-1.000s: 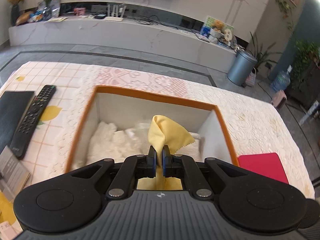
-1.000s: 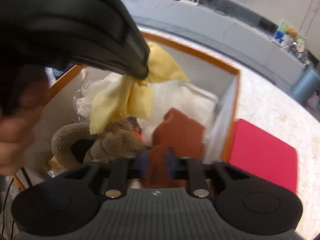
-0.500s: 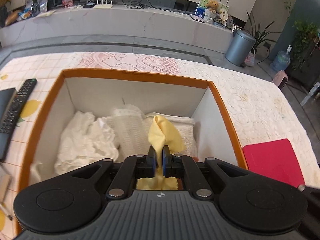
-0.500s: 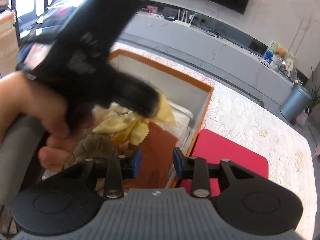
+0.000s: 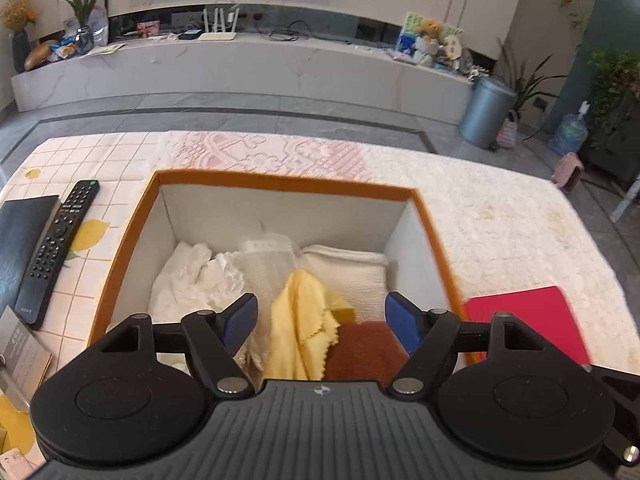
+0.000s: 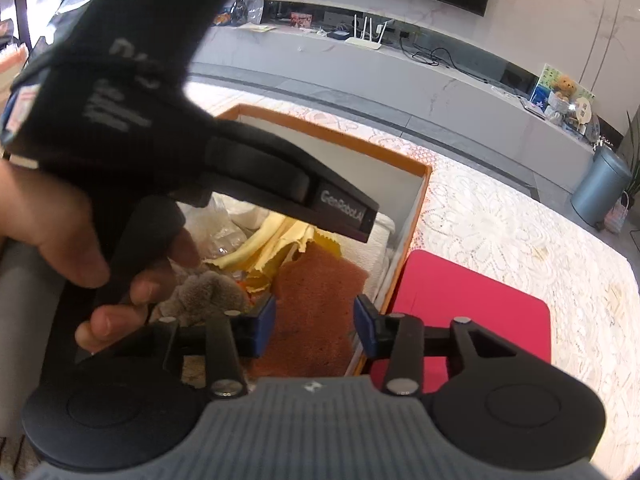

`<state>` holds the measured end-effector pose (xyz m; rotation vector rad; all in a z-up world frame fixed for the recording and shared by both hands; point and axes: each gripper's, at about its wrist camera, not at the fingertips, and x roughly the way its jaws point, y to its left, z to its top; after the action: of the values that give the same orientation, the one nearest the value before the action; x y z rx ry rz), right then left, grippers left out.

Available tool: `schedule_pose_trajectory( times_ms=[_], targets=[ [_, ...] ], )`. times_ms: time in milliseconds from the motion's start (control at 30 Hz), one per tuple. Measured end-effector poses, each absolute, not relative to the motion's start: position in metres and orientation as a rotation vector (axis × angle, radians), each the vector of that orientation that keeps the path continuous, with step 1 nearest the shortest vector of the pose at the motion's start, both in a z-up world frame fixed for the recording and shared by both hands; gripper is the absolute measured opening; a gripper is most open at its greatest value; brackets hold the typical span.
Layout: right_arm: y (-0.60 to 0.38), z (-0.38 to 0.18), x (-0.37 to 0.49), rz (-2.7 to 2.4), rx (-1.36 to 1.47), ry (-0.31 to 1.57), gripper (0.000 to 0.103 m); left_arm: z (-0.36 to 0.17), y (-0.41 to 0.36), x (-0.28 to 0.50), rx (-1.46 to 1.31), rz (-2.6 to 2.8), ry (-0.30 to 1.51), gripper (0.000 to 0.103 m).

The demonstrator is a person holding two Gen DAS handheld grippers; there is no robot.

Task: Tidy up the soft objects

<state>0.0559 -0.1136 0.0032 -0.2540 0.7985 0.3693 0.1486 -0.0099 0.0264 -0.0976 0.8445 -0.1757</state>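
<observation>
An orange-rimmed box (image 5: 132, 248) with white walls holds white cloths (image 5: 192, 280). My left gripper (image 5: 322, 320) hangs over the box's near side, jaws opening wide. A yellow cloth (image 5: 300, 320) lies loose between them, touching neither pad. In the right wrist view, my right gripper (image 6: 314, 326) is over the same box (image 6: 332, 140), jaws opening. A rust-brown cloth (image 6: 316, 304) sits between its pads, which do not press on it. The yellow cloth (image 6: 280, 236) lies beyond it, and a grey-brown plush toy (image 6: 208, 292) to the left.
A red pad (image 5: 524, 324) lies on the lace tablecloth right of the box. A black remote (image 5: 56, 248) and a dark book (image 5: 20, 240) lie to its left. A hand (image 6: 52, 236) holding the left tool fills the upper left of the right wrist view.
The left jaws sprang apart and let go of the yellow cloth, which slumped into the box. The right jaws spread wider around the rust-brown cloth.
</observation>
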Motion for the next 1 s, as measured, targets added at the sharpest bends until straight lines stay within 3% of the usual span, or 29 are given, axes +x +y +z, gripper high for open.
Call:
schedule_pose_trajectory(
  times_ms=[333,433,533,600,700,1000],
  targets=[
    [-0.113,0.018,0.032,0.337,-0.273,0.765,0.047,0.058,-0.011,0.124,0.006,-0.211,0.723,0.091],
    [-0.117,0.031,0.023,0.29,-0.253,0.71,0.055,0.075,-0.008,0.111,-0.001,-0.172,0.658,0.091],
    [-0.123,0.045,0.008,0.259,-0.204,0.656,0.071,0.099,-0.002,0.088,-0.002,-0.133,0.562,0.091],
    [-0.127,0.053,-0.004,0.221,-0.169,0.629,0.088,0.118,0.002,0.069,0.009,-0.109,0.496,0.091],
    [-0.13,0.063,-0.023,0.168,-0.114,0.553,0.097,0.141,0.002,0.036,0.03,-0.061,0.4,0.094],
    [-0.141,0.062,-0.057,0.153,-0.084,0.483,0.1,0.136,-0.008,-0.023,0.046,-0.078,0.305,0.103]
  ],
)
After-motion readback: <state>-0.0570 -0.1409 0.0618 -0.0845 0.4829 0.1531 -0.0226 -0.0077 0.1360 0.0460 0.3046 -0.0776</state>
